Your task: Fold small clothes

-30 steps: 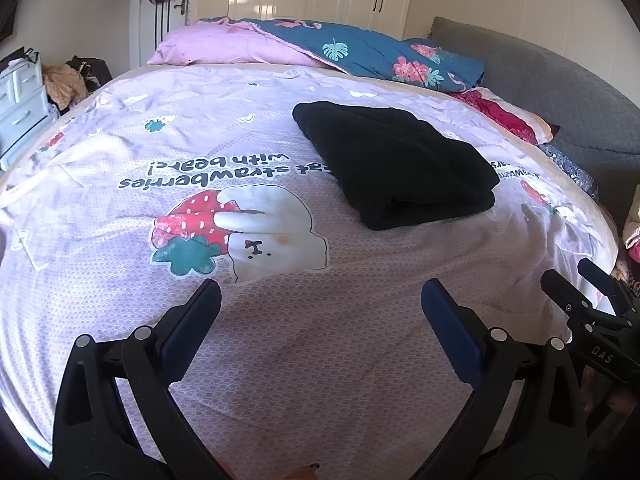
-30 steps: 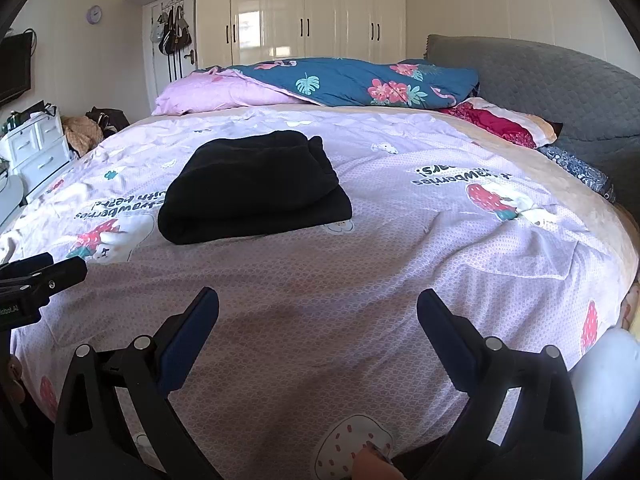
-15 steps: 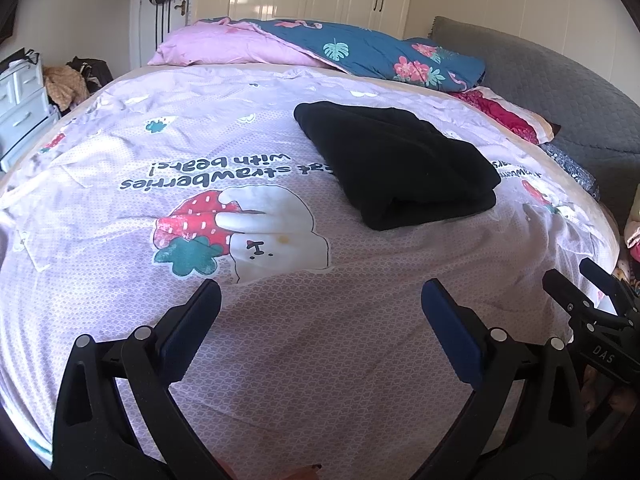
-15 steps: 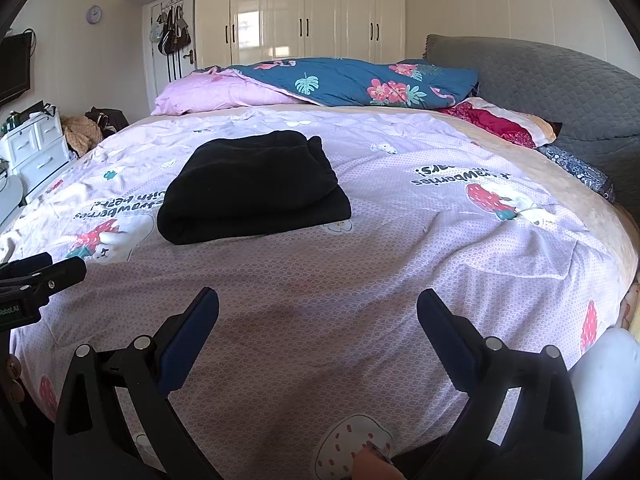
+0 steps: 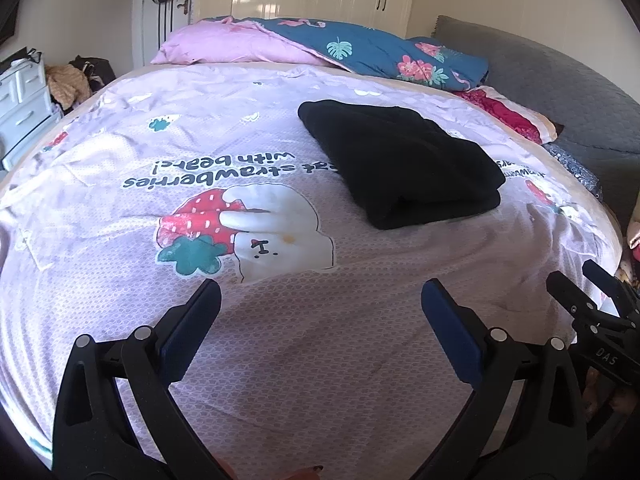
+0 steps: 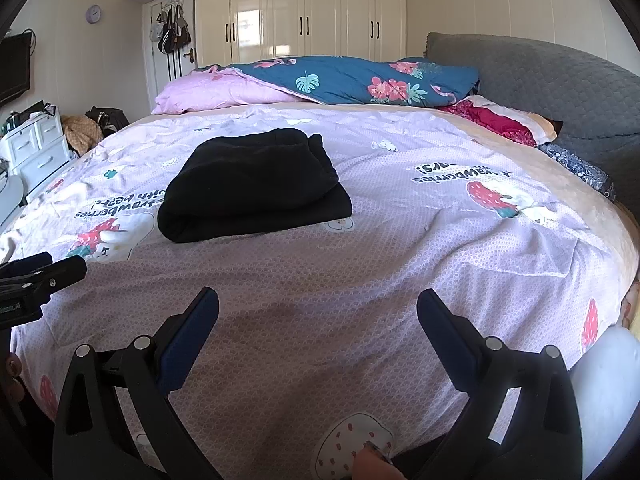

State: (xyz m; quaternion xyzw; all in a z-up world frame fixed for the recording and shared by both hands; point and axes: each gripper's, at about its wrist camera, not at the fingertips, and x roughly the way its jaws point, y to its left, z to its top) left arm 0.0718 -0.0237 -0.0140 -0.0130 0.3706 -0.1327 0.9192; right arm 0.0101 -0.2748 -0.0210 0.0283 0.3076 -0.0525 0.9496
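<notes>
The left gripper and the right gripper both hung with jaws spread wide, holding nothing, above the bed sheet. The folded black garment lay well ahead of both.

A wide bed under a lilac strawberry-and-bear printed sheet fills the room. Behind it stand glossy cream wardrobe doors, a grey quilted headboard, and a white drawer unit at left.
</notes>
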